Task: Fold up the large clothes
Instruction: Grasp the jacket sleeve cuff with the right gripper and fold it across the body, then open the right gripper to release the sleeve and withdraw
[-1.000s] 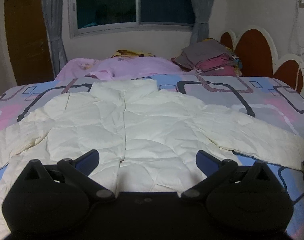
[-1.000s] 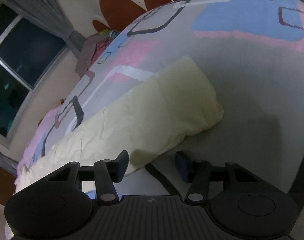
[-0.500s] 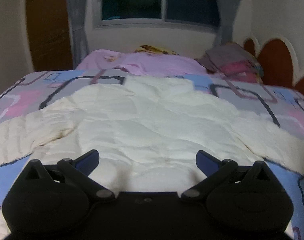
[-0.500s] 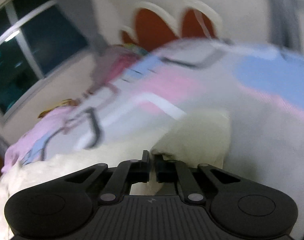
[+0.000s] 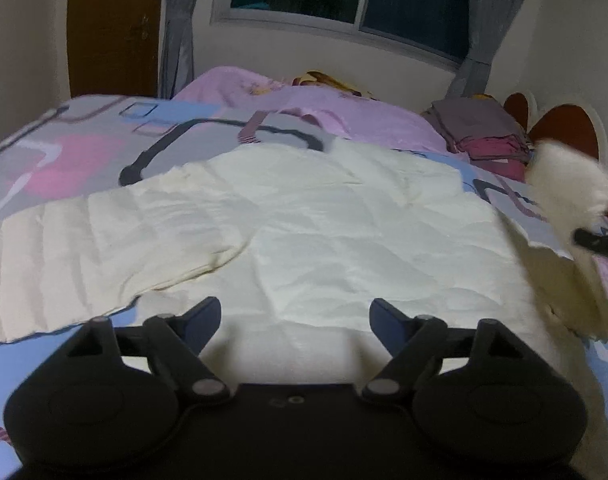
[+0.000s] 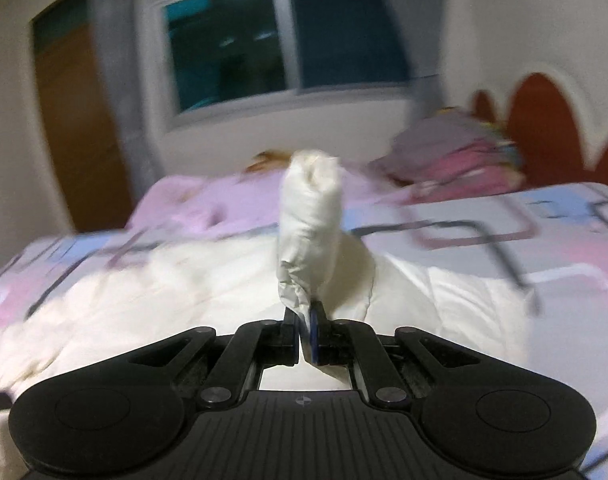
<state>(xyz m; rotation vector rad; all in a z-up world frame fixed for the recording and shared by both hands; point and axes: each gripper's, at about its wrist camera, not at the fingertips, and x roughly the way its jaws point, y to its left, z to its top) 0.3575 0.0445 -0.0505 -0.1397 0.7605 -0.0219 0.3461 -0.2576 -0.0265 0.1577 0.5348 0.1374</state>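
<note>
A cream padded jacket [image 5: 323, 236] lies spread flat on the patterned bed. My left gripper [image 5: 294, 316] hovers over the jacket's near hem; its jaws are closing, with nothing pinched between them. One sleeve [image 5: 56, 256] stretches out to the left. In the right wrist view my right gripper [image 6: 304, 324] is shut on the other sleeve's cuff [image 6: 309, 232], which stands lifted above the jacket body [image 6: 184, 292]. In the left wrist view that raised sleeve [image 5: 567, 196] shows at the right edge, with a dark fingertip [image 5: 595, 240] of the right gripper beside it.
The bedspread [image 5: 84, 152] has pink, blue and grey shapes. A pink pillow [image 5: 335, 116] lies at the far side, with a stack of folded clothes [image 5: 483, 132] at the far right near the red-and-white headboard [image 5: 563, 128]. A window, curtains and a wooden door stand behind.
My right gripper shut on the sleeve cuff and lifted it up and over toward the jacket body. My left gripper slid sideways along the hem and its jaws narrowed.
</note>
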